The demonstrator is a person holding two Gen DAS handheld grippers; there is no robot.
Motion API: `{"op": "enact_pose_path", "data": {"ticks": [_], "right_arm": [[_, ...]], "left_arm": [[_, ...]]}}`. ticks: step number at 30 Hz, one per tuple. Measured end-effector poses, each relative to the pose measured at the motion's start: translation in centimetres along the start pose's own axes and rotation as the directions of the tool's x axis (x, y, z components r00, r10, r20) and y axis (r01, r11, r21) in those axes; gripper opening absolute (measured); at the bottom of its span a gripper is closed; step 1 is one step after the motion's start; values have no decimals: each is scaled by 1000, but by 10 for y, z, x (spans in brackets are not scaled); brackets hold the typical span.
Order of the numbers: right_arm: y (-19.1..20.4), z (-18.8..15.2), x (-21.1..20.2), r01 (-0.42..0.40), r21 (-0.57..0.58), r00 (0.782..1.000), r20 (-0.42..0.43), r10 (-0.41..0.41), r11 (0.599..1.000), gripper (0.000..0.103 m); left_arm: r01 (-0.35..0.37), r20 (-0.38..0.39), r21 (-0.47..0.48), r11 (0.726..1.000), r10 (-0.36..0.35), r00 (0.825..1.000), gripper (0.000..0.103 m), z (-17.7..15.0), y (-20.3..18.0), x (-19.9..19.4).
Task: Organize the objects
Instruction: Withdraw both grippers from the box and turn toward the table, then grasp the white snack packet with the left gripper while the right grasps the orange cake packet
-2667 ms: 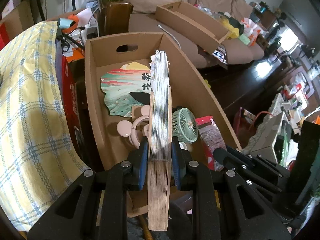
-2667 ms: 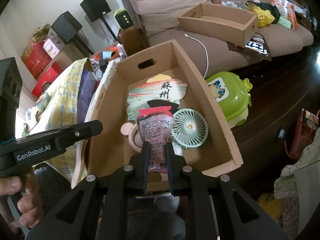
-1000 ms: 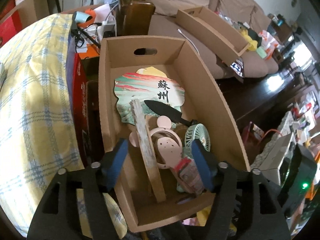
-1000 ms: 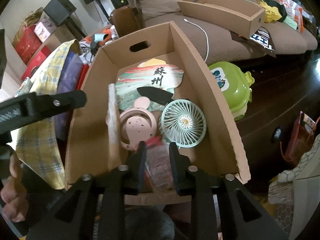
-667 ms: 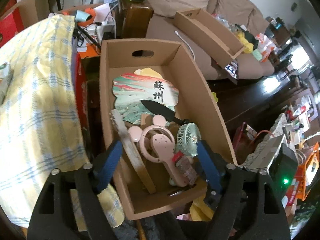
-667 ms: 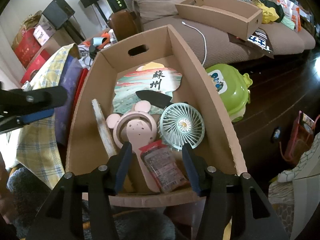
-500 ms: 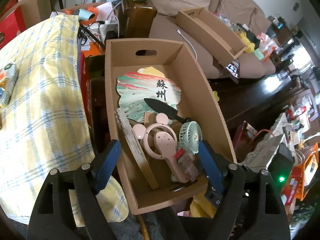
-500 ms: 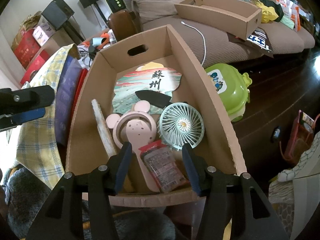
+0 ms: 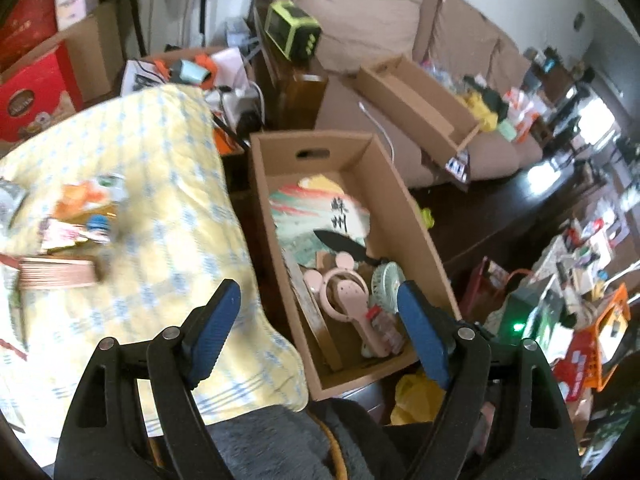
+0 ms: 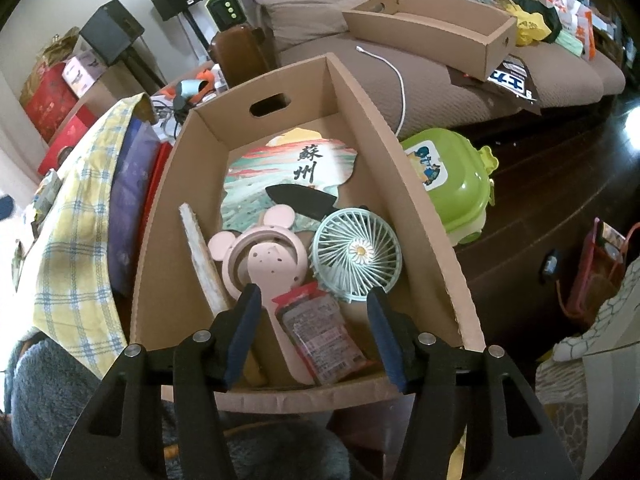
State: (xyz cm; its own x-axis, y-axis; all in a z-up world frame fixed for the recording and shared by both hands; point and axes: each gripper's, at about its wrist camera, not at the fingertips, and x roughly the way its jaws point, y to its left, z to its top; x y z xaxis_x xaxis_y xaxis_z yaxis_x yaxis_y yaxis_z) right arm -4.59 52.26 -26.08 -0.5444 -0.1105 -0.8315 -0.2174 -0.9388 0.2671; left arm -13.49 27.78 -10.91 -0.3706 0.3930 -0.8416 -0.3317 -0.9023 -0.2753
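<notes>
Both grippers empty, box filling up

On the checked tabletop (image 9: 160, 184) more items wait; the left gripper (image 9: 316, 332) hangs spread and empty above it. In the cardboard box (image 10: 160, 216) lie folded fan (image 10: 202, 256), pink fan (image 10: 266, 264) and snack packet (image 10: 320, 332), which the right gripper (image 10: 312, 324), jaws just opened, straddles untouching, apparently released.

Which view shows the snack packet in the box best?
Right wrist: the red-topped snack packet lies large and sharp between the open fingers of the right hand-held gripper, printed back visible. Left wrist shows the packet small, blurred, near the box's front corner.
</notes>
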Motion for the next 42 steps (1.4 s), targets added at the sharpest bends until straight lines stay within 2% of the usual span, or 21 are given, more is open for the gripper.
{"op": "enact_pose_path", "data": {"ticks": [3,5,7,9,13,15,16,17,19,21,23,25,27,29,33,37,42], "right_arm": [[-2,0,-2,4,8,1000,7,-4,1000,57],[-6,1,-4,15,22,1000,25,-15,1000,57],[-10,2,-8,24,43,999,47,-26,999,57],[-14,3,-13,30,70,997,73,-35,997,57],[-20,3,-18,45,99,994,95,-54,994,59],[-21,3,-18,49,105,994,94,-58,993,60],[-21,3,-18,51,104,994,93,-61,993,60],[-21,3,-17,55,102,994,89,-64,993,61],[-21,3,-16,62,97,994,86,-70,993,64],[-20,3,-14,80,91,993,82,-88,993,66],[-20,2,-12,85,85,993,80,-92,993,66],[-20,1,-11,88,82,993,76,-94,993,66],[-19,0,-9,94,71,993,69,-99,993,66],[-17,-1,-6,104,49,992,62,-107,993,67],[-16,-3,-6,103,25,992,72,-104,994,69],[-16,-9,-2,79,17,995,61,-79,997,78],[-2,-12,0,122,-60,992,43,-119,991,81]], "left_arm": [[-12,75,-13,1000,13,997,79,1,21,-33],[-78,168,-22,997,81,983,79,-1,40,-62],[-184,267,-39,982,187,945,82,-4,60,-92],[-253,325,-63,965,260,909,93,-6,82,-120],[-333,355,-146,932,363,861,95,-14,133,-158],[-371,338,-191,909,416,844,97,-18,163,-170],[-384,322,-206,900,433,842,99,-20,175,-171],[-393,285,-223,892,445,849,102,-21,190,-170],[-382,186,-242,892,429,884,102,-27,217,-163],[-346,134,-265,900,390,911,102,-38,234,-154],[-328,93,-250,911,359,929,102,-46,244,-139],[-330,53,-188,925,345,937,102,-49,247,-118],[-345,-5,-116,931,347,938,102,-50,248,-90],[-372,-43,-88,924,369,928,102,-53,256,-68],[-345,-51,-89,935,341,939,102,-53,272,-46],[-305,-42,-64,950,303,952,102,-55,278,-31],[-322,-16,-21,946,322,947,102,-53,276,-16]]}}
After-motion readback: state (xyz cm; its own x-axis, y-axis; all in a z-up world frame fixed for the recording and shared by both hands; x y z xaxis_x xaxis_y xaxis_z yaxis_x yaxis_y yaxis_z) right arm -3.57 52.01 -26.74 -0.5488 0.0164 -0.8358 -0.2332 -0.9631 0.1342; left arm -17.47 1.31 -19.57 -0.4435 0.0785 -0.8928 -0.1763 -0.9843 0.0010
